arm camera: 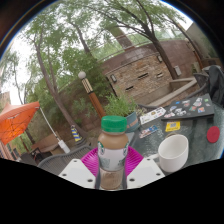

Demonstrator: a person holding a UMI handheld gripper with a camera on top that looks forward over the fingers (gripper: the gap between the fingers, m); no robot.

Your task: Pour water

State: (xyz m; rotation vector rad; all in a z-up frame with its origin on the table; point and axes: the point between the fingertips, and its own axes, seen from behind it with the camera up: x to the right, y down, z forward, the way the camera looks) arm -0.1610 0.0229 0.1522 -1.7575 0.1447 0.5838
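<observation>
bottle, clear plastic with green cap and pale label (113, 150), upright, clamped between tongs (112, 168). white round cup (173, 152) just beside, on grey worktop (196, 140). step: bottle held, pour not begun. next: move over cup, tilt; cap looks on.

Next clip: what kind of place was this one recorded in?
Likely a backyard or garden patio. Trees stand overhead, an orange umbrella and a wooden fence lie beyond, and a cluttered outdoor table holds a white cup. The jaws are shut on a bottle.
</observation>
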